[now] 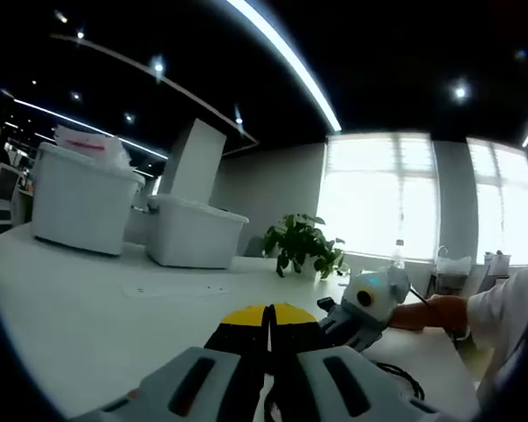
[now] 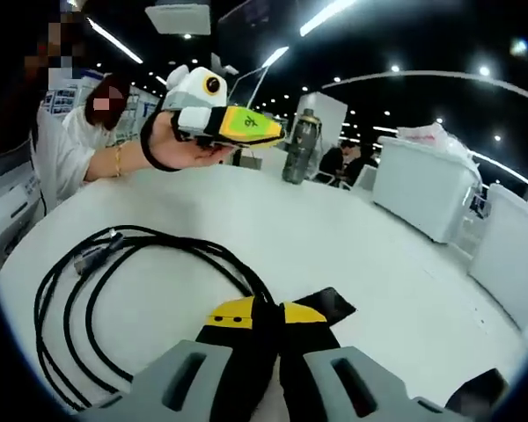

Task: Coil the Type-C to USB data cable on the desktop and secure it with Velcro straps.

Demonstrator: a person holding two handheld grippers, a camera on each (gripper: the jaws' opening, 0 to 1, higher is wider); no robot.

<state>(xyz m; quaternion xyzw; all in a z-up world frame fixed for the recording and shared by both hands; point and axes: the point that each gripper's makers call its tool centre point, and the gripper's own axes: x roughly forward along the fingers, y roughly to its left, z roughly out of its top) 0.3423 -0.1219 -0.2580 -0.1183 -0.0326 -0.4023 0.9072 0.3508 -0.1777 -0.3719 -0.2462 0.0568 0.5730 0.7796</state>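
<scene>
Right gripper view puts the black cable point(image 2: 114, 290) at lower left of the frame, loosely looped on the white surface point(image 2: 352, 237), with a dark strap point(image 2: 330, 303) just beyond the right gripper point(image 2: 266, 321) — jaws together, empty. Left gripper point(image 2: 246, 127), upper left, is raised, closed too. Risk: the loose loops may spring apart if pinched at one strand only.

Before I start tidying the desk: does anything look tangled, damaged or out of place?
Nothing stands out. The black cable lies in loose loops on the white table, not yet strapped, beside a black strap. No knots or damage visible.
</scene>
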